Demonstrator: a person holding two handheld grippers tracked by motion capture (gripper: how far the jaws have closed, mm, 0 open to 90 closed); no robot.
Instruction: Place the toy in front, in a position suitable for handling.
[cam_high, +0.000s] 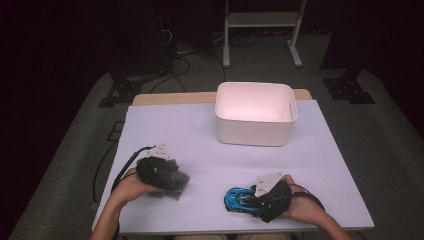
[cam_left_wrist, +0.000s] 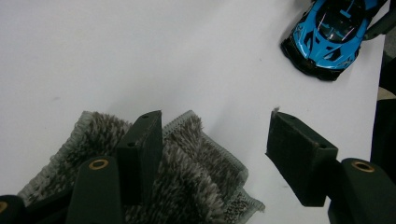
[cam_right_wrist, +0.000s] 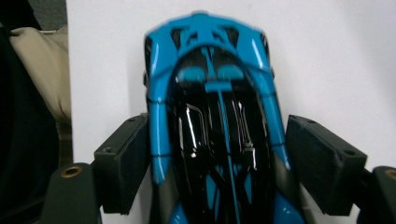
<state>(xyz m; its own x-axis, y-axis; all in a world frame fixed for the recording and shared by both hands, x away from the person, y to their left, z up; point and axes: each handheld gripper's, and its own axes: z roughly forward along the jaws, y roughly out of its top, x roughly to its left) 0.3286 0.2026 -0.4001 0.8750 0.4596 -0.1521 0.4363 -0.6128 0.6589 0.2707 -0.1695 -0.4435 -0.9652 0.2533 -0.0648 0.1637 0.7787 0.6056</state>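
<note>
The right gripper (cam_right_wrist: 215, 163) stood open astride the rigid, glossy blue toy car (cam_right_wrist: 212, 116); its flanks looked the best hold.

We bring both forearms in from the near edge of the scene, each hand wrapped around its gripper. Our left hand (cam_high: 131, 187) holds the left gripper (cam_high: 176, 181) at the near left, pointing right and a little down, its two black jaws standing well apart with one pad (cam_left_wrist: 140, 151) lying lower than the other. Our right hand (cam_high: 300, 206) holds the right gripper (cam_high: 245, 200) at the near right, pointing left, jaws spread wide; whether its pads (cam_right_wrist: 122, 161) press on anything we cannot tell.
</note>
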